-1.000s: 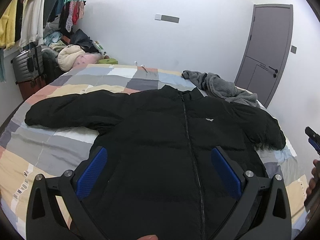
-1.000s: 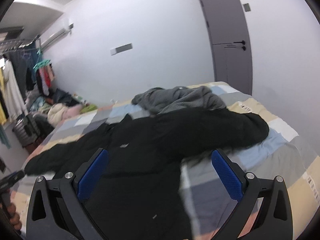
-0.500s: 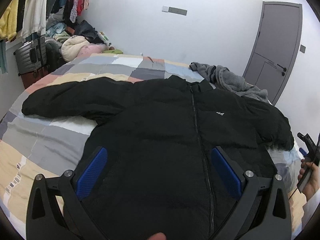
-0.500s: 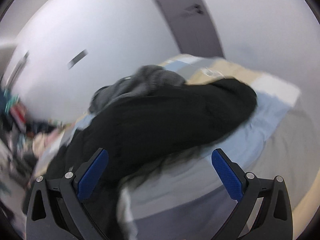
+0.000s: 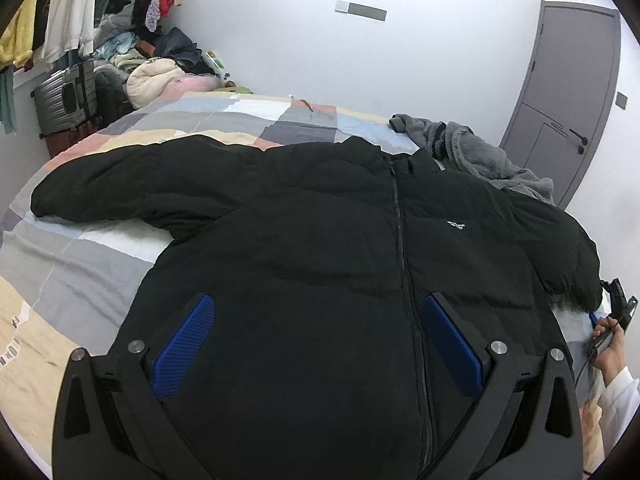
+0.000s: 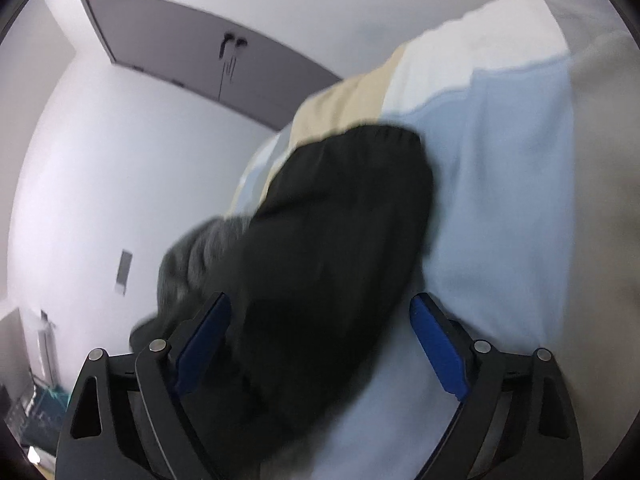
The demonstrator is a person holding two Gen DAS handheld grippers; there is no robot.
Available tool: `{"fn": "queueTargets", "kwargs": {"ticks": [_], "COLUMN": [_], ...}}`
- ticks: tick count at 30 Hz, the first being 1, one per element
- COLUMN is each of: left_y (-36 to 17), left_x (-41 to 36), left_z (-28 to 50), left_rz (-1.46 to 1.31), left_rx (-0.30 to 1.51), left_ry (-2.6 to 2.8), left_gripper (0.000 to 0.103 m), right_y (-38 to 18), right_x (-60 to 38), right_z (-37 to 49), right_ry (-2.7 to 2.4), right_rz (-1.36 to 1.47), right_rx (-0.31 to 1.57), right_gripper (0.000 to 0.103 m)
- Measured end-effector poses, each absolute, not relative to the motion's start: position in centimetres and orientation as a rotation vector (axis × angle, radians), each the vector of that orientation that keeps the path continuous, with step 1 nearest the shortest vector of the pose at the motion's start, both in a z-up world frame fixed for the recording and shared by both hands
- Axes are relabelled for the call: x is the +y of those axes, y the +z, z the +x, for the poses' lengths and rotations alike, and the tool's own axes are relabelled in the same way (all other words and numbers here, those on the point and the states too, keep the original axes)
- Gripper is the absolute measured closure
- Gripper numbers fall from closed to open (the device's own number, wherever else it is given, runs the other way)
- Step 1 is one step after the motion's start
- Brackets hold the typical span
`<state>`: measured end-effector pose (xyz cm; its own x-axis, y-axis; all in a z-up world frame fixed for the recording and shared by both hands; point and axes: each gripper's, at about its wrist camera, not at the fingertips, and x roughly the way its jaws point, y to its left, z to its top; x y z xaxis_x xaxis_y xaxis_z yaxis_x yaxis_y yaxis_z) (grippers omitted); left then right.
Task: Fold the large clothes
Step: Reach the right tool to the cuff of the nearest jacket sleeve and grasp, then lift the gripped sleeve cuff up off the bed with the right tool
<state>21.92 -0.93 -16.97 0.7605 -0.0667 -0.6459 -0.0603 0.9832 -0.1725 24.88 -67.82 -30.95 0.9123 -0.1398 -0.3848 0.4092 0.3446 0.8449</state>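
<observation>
Black zipped puffer jacket (image 5: 328, 240): spread front-up, sleeves out, on bed with pastel patchwork cover (image 5: 72, 256). Left tool (image 5: 318, 338): released, blue pads wide over hem. Right tool (image 6: 320, 336): released, straddling blurred sleeve cuff. Grey fleece garment (image 5: 472, 152): crumpled beside collar.

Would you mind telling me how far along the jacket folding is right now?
Done: the black jacket lies zipped and spread flat on the bed. In hand: the open right gripper is over the right sleeve; the left gripper hovers open above the hem. Left: every fold; both sleeves lie outstretched.
</observation>
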Motion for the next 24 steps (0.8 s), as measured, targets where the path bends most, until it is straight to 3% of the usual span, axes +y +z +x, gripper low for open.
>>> {"fn": "queueTargets", "kwargs": {"ticks": [3, 9, 17, 19, 24], "left_y": [-17.2, -18.0, -18.8, -18.6, -17.7], "left_x": [-1.1, -1.6, -2.0, -2.2, -2.2], "left_z": [22.5, 23.7, 24.7, 24.4, 23.4], "left_rz": [-0.201, -0.185, -0.162, -0.122, -0.08], "left_rx": [0.707, 0.727, 0.762, 0.751, 0.739], "left_ry": [-0.001, 0.02, 0.029, 0.04, 0.028], "left_gripper": [0.0, 0.0, 0.0, 0.0, 0.0], "right_y": [-31.0, -32.6, -31.4, -30.4, -26.0], "right_x": [-69.8, -72.4, -73.1, -73.2, -72.6], "right_z": [25.9, 28.3, 28.7, 28.6, 27.7], "right_ry": [-0.378, -0.367, -0.322, -0.322, -0.417], "right_rz": [1.161, 1.112, 1.069, 1.053, 0.976], "right_rx": [0.239, 0.303, 0.315, 0.309, 0.342], "right_gripper": [0.019, 0.056, 0.076, 0.089, 0.096]}}
